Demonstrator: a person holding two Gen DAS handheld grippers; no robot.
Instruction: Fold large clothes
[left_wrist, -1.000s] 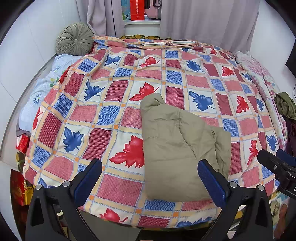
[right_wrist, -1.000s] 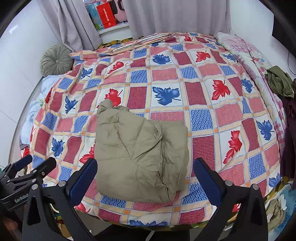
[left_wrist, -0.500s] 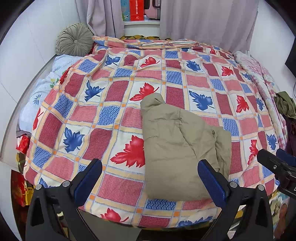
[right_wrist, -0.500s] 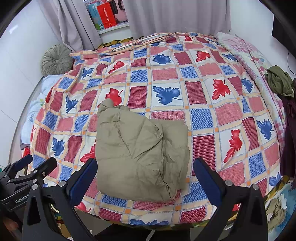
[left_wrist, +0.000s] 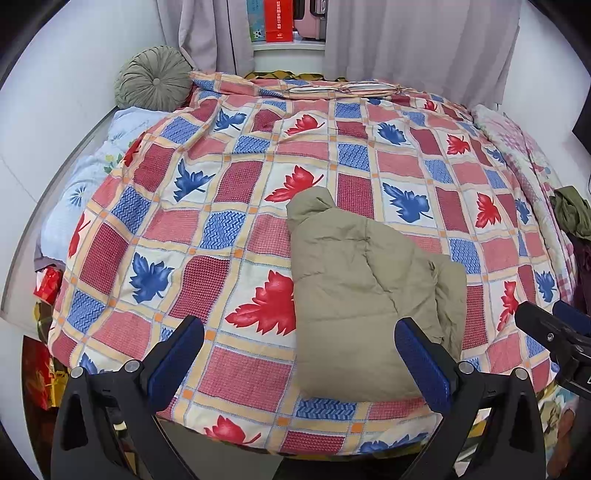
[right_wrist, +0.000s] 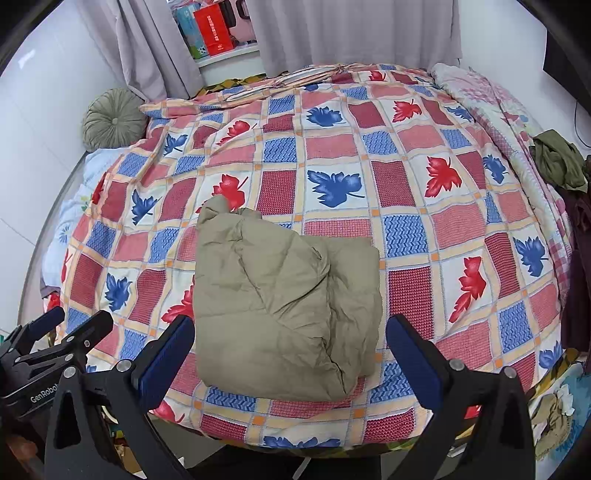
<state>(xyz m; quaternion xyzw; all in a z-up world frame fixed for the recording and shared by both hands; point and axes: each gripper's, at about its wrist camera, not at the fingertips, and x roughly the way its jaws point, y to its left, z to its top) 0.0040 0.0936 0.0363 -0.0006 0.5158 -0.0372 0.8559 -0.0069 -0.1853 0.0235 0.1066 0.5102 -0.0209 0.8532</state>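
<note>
A khaki padded jacket (left_wrist: 369, 291) lies folded into a thick rectangle near the front edge of the bed, also seen in the right wrist view as the jacket (right_wrist: 284, 295). My left gripper (left_wrist: 299, 358) is held open above the bed's front edge, its blue pads apart and holding nothing; the jacket sits ahead and to its right. My right gripper (right_wrist: 291, 354) is open too, with the jacket lying just beyond its spread fingers, untouched. Each gripper shows at the edge of the other's view.
The bed carries a quilt (left_wrist: 240, 206) of red and blue leaf squares. A round green cushion (left_wrist: 153, 78) sits at the far left corner. Dark green clothing (right_wrist: 557, 158) is piled on the bed's right side. Grey curtains and a shelf with boxes (right_wrist: 214, 33) stand behind.
Both views have shifted very slightly, so the jacket sits a little further from the lenses. The jacket and the gripper openings are unchanged.
</note>
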